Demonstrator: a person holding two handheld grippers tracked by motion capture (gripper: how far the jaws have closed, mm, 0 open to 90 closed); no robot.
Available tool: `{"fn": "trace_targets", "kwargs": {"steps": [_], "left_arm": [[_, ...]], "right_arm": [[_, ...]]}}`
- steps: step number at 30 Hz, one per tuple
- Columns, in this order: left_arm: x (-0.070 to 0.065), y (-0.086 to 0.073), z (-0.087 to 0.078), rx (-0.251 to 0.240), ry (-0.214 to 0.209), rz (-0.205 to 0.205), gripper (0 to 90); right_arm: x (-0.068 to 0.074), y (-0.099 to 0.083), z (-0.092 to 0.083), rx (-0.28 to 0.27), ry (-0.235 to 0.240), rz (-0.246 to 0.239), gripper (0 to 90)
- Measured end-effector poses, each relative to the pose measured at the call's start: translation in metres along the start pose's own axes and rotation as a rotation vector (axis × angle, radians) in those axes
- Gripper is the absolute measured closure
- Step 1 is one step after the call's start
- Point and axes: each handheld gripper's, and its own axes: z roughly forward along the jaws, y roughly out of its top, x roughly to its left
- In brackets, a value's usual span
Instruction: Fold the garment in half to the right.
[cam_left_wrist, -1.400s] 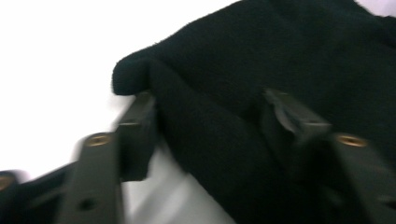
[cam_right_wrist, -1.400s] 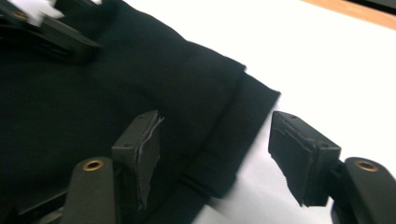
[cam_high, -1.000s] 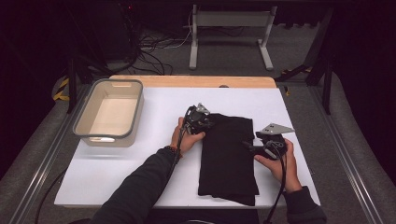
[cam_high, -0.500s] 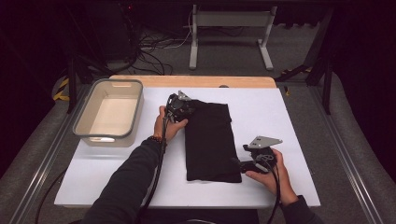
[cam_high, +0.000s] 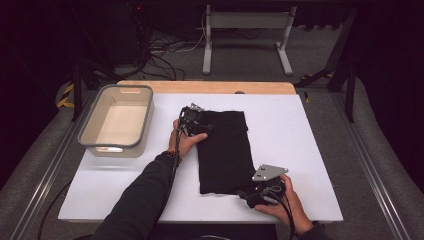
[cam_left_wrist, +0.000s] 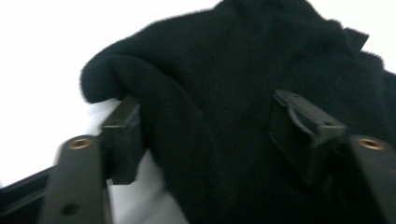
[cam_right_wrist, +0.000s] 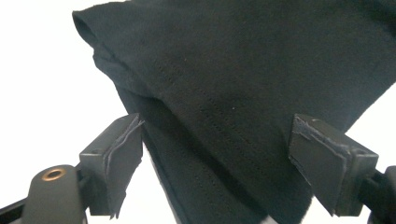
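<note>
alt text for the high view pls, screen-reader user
A folded black cloth lies on a white table, with the left claw open at its far-left corner and the right claw open at its near-right corner. An empty beige bin sits to the left.

High view: fixed, above the person's side, looking forward and down. Takes in the whole white table (cam_high: 310, 150), the floor and stands beyond it; forearms enter from the bottom edge. Moderate distance.

Left gripper view: camera rides on the left gripper (cam_high: 192, 120), looks along its two jaws, very close to the black cloth (cam_left_wrist: 243, 74); slightly blurred, so the exact tilt is hard to judge.

Right gripper view: camera on the right gripper (cam_high: 252, 192), same along-the-jaws aim, equally close, at a cloth corner.

Shared: all three views take in the black cloth and the white tabletop beneath it.
</note>
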Motion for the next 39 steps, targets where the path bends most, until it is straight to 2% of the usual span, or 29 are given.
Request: {"fn": "trace_targets", "kwargs": {"steps": [6,10,12,13,14,19,22,23,24,28,33,39], "left_arm": [[-0.003,0.0,0.001,0.004,-0.012,0.017,32.6],[-0.007,-0.003,0.0,-0.003,-0.028,0.067,46.1],[-0.008,-0.004,0.0,-0.002,-0.035,0.07,53.1],[-0.007,-0.003,0.0,-0.002,-0.043,0.075,57.0],[-0.006,-0.003,0.001,-0.002,-0.047,0.075,59.6],[-0.008,-0.003,0.001,-0.006,-0.05,0.077,67.6],[-0.008,-0.003,0.001,-0.008,-0.05,0.079,69.6],[-0.008,-0.003,0.001,-0.008,-0.05,0.079,69.9],[-0.008,-0.003,0.001,-0.008,-0.049,0.079,70.2],[-0.009,-0.004,0.0,-0.008,-0.046,0.081,70.8],[-0.009,-0.003,0.001,-0.011,-0.043,0.088,71.5],[-0.011,-0.001,-0.001,-0.013,-0.024,0.117,73.7]], "right_arm": [[0.0,0.001,0.007,0.031,-0.019,-0.026,15.0],[0.0,0.003,0.011,0.05,-0.028,-0.035,11.8],[-0.001,0.004,0.012,0.051,-0.027,-0.032,12.0],[-0.006,0.006,0.014,0.063,-0.012,0.007,15.3],[-0.007,0.006,0.015,0.058,-0.022,0.016,20.8],[-0.009,0.009,0.017,0.019,-0.038,0.029,44.8],[-0.01,0.009,0.017,0.008,-0.054,0.028,59.1],[-0.01,0.009,0.017,0.008,-0.054,0.028,59.1],[-0.011,0.01,0.018,0.003,-0.071,0.025,65.7],[-0.011,0.01,0.019,-0.002,-0.083,0.017,70.9],[-0.011,0.01,0.019,-0.005,-0.087,0.016,73.1],[-0.014,0.01,0.018,-0.008,-0.071,0.039,74.9]]}}
